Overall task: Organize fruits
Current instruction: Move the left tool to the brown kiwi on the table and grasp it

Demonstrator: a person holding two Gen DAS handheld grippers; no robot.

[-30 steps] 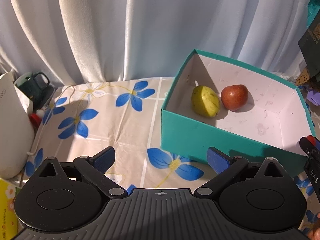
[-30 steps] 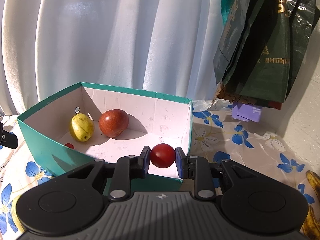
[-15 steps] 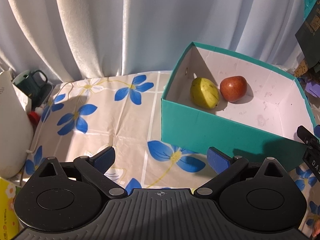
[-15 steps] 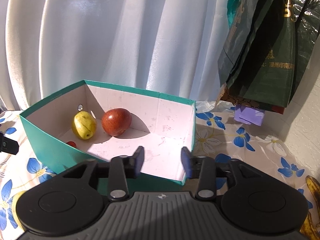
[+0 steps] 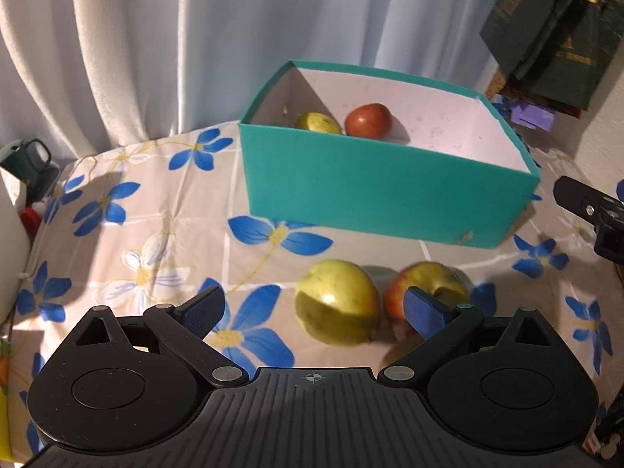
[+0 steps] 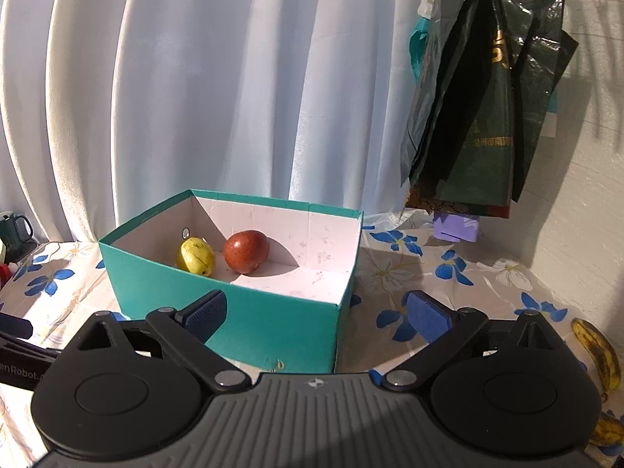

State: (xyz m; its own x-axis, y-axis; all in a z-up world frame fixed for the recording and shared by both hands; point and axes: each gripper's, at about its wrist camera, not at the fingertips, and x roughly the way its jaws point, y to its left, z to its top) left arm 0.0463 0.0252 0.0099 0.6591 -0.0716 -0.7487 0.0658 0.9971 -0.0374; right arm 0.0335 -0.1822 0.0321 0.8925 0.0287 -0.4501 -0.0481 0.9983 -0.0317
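So the left tongs (image 5: 314,308) are spread wide with nothing in them, and the green apple (image 5: 337,306) sits on the counter (image 5: 156,210) right in the gap, a bit right of centre in the lower part of the left wrist view. It's roundish, so no real long axis to line up with. A red-yellow apple (image 5: 427,284) is touching or just beside it on the right, partly hidden behind the right finger pad (image 5: 423,310). That neighbour is the catch, I reckon: closing could pinch both or knock the second one away.

The teal box (image 5: 390,187) stands further back, upper middle of the frame, already holding a yellow-green fruit (image 6: 196,255) and a red fruit (image 6: 246,251) against its far-left corner.

The right tongs (image 6: 318,312) are also apart and empty, hanging in front of the box's near corner, so the left ones look closer to both apples. Spotty bananas (image 6: 598,355) lie at the lower right edge of the right view.
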